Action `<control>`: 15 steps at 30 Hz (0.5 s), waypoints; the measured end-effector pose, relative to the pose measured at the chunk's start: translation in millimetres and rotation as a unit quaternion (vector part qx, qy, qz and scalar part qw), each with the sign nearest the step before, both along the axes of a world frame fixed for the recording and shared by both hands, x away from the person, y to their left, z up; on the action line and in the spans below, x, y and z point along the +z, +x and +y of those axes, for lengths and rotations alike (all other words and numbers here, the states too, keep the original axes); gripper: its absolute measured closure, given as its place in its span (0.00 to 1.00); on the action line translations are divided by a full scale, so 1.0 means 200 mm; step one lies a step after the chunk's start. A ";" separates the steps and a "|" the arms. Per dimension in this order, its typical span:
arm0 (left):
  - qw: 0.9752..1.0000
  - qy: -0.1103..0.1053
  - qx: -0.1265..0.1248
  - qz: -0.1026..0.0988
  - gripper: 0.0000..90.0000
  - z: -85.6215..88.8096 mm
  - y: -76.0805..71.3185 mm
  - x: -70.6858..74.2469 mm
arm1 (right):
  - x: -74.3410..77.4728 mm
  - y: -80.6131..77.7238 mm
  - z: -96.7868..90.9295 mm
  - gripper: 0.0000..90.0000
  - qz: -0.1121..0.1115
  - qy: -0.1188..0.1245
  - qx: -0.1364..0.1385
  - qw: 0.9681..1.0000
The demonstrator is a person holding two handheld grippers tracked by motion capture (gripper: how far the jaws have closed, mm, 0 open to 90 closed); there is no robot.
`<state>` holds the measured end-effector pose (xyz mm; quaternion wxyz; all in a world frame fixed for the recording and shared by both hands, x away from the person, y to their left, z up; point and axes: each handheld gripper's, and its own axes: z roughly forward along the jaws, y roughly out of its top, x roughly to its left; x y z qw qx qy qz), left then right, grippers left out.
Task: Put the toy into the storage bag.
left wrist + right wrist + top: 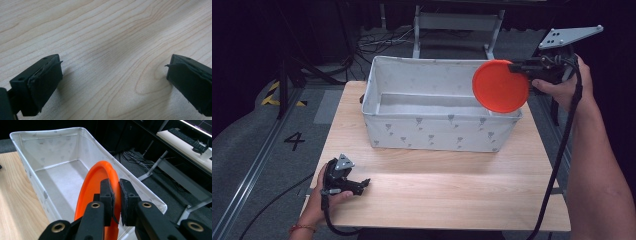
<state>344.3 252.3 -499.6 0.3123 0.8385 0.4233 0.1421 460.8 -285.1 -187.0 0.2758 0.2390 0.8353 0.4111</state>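
Note:
An orange round plate (499, 86) hangs tilted on edge above the right end of a white fabric bin (387, 127). My right gripper (518, 68) is shut on the plate's rim, held up by a hand at the far right. In the right gripper view the plate (96, 185) stands edge-on between the pads of my right gripper (116, 195), with the empty bin (57, 182) below and beyond. My left gripper (364, 184) rests low on the wooden table (452, 190) near its front left corner. In its own view my left gripper (113, 77) is open, bare wood between the pads.
The bin takes up the far half of the table; light wood lies in front of it. Cables trail from both grippers off the front edge. Beyond the table are a grey floor, metal frame legs and a desk with a keyboard (186, 137).

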 end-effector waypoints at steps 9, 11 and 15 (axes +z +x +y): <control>1.000 0.004 0.000 -0.005 0.01 0.00 0.00 0.00 | -0.10 0.12 -0.01 0.91 0.017 -0.004 -0.014 1.000; 1.000 0.004 0.000 -0.005 0.01 0.00 0.00 0.00 | -0.13 0.14 -0.01 0.91 0.023 -0.005 -0.016 1.000; 1.000 0.004 0.000 -0.005 0.01 0.00 0.00 0.00 | -0.18 0.18 0.00 0.91 0.033 -0.018 -0.002 0.999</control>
